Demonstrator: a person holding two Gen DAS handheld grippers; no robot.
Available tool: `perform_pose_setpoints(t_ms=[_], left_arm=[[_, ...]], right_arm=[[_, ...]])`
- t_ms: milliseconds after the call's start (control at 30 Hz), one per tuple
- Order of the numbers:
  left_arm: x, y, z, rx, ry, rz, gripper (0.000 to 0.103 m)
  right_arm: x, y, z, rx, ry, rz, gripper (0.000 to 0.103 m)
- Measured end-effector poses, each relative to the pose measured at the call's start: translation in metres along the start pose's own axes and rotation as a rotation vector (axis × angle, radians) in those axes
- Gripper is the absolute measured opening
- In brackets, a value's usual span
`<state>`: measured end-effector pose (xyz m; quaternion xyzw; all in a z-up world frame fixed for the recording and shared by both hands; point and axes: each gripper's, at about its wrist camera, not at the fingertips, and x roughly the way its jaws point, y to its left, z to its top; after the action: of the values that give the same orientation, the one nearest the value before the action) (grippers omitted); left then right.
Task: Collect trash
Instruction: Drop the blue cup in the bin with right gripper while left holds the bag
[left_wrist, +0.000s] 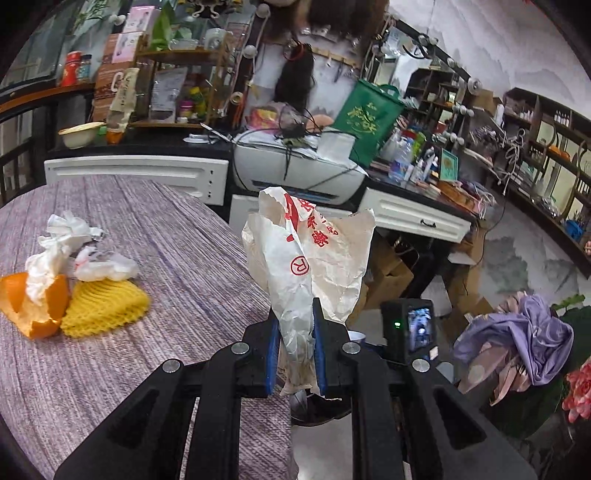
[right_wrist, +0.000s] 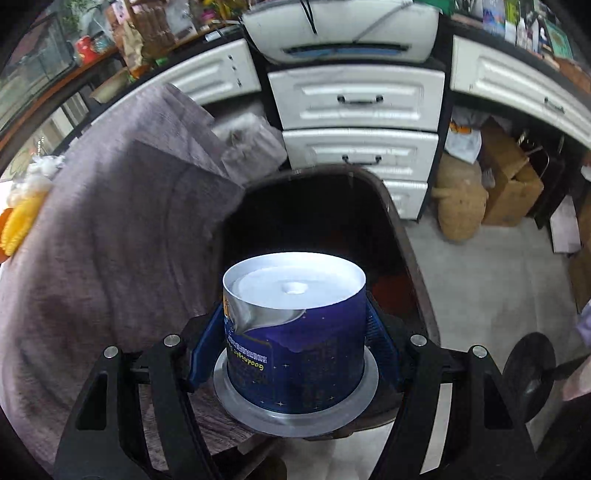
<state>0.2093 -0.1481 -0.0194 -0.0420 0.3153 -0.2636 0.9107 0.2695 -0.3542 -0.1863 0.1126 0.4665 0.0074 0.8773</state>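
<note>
Between the blue pads of the left gripper stands a crumpled paper wrapper, pinched at its lower, narrower end and rising upright above the fingers, out past the edge of the table. Its top flares into two creased flaps, off-white with red printed characters and a circled R; the paper looks thin, greasy in places and stained near the bottom. Back on the purple-grey woven tablecloth, well to the left of that gripper, lies the rest of the rubbish: orange peel, a yellow foam fruit net just beside it, and wadded white tissues piled against and over both.

Over at the right gripper, the jaws are closed around a dark blue paper cup held upside down, its white recessed base facing up and its silver rim flaring out below. A torn strip of the blue wrap curls away on its left side, showing silver beneath. Right behind the cup gapes a dark bin, its inside too black to make out. In this view the peel and net sit squeezed at the far left edge, cut off and blurred
</note>
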Motion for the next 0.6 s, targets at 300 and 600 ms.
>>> perform_pose_setpoints(t_ms=[300, 600], left_arm=[[0.024, -0.012, -0.009, 0.028, 0.075, -0.018, 0.016], [0.050, -0.024, -0.016, 0.069, 0.147, -0.023, 0.016]], right_arm=[[0.009, -0.007, -0.004, 0.017, -0.007, -0.024, 0.082], [-0.032, -0.035, 0.004, 0.078, -0.095, -0.094, 0.082]])
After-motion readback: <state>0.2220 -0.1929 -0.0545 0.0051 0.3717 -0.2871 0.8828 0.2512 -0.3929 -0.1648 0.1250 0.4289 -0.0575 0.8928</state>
